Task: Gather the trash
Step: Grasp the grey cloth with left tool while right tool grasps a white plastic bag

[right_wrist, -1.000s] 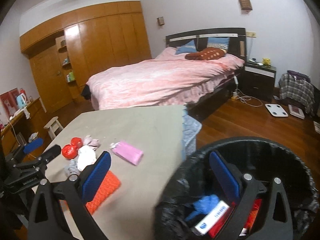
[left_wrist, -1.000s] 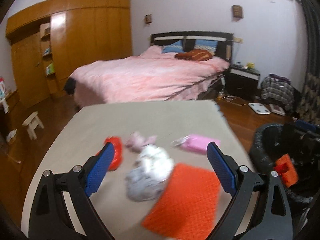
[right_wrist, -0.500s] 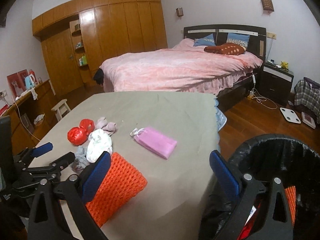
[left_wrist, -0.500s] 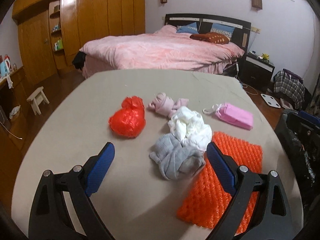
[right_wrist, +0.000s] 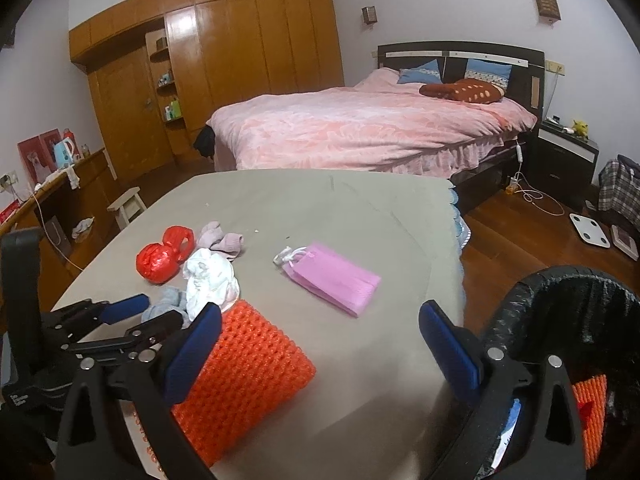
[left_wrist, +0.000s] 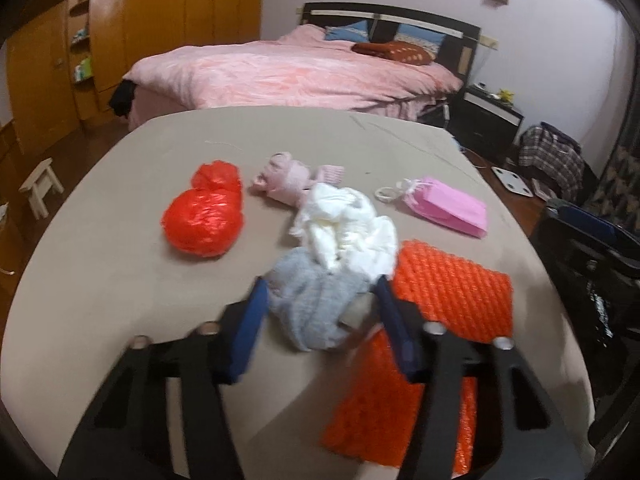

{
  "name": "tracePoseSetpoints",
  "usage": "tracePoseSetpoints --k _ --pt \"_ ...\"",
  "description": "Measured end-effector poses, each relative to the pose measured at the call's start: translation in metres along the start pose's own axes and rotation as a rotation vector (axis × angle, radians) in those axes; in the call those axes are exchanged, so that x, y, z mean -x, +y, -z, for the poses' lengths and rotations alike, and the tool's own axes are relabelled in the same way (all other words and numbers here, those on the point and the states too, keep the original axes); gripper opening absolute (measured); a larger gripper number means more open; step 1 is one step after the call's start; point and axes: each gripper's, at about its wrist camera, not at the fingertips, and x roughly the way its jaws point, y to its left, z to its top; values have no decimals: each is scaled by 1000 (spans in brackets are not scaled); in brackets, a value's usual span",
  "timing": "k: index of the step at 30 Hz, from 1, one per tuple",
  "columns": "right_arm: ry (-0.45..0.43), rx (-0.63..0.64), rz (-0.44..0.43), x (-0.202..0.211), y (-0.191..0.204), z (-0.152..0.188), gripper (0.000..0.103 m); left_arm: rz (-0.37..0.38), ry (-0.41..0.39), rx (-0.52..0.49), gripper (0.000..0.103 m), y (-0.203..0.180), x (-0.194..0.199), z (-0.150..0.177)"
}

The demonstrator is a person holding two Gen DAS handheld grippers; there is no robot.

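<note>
**Left gripper closes in around the grey cloth; right gripper spread by the bin**

The left gripper [left_wrist: 320, 300] has its blue pads on either side of the grey cloth [left_wrist: 316, 304], which fills the gap between them. The picture is blurred there, so whether the pads already press the cloth cannot be told. Just beyond the tips, a white wad [left_wrist: 348, 232] lies touching the grey cloth's far edge. To the right of the right finger lies the orange mesh [left_wrist: 448, 300], partly under that finger. Ahead and to the left sits a red bag [left_wrist: 204, 220]; straight ahead past the white wad is a pink sock [left_wrist: 288, 180], and ahead to the right a pink pouch [left_wrist: 448, 208]. All rest on the table [left_wrist: 120, 288].

The right gripper [right_wrist: 320, 340] is spread wide and holds nothing. Its left pad [right_wrist: 192, 356] sits over the near corner of the orange mesh [right_wrist: 248, 372]. Bare table [right_wrist: 360, 344] lies between the pads, and the pink pouch [right_wrist: 336, 280] is just ahead of that gap. To the right, close beside the right finger, stands the black-lined bin [right_wrist: 560, 284], with an orange piece [right_wrist: 592, 412] and other scraps inside. To the left, the left gripper [right_wrist: 156, 312] shows from the side at the grey cloth [right_wrist: 168, 300], with the white wad [right_wrist: 208, 280], red bag [right_wrist: 160, 260] and pink sock [right_wrist: 224, 240] beyond it. Further ahead stands the bed [right_wrist: 360, 132].
</note>
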Motion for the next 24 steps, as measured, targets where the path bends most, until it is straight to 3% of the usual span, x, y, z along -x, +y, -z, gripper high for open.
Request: tracePoseSetpoints --k 10,20,24 --pt "-6 13 -15 -5 11 -7 97 -15 -77 59 38 14 29 3" --pt "12 33 -104 -37 60 -19 96 -140 -126 89 38 53 50 -5" --pt "51 53 -123 -58 79 -21 91 -177 -135 100 38 69 53 -8"
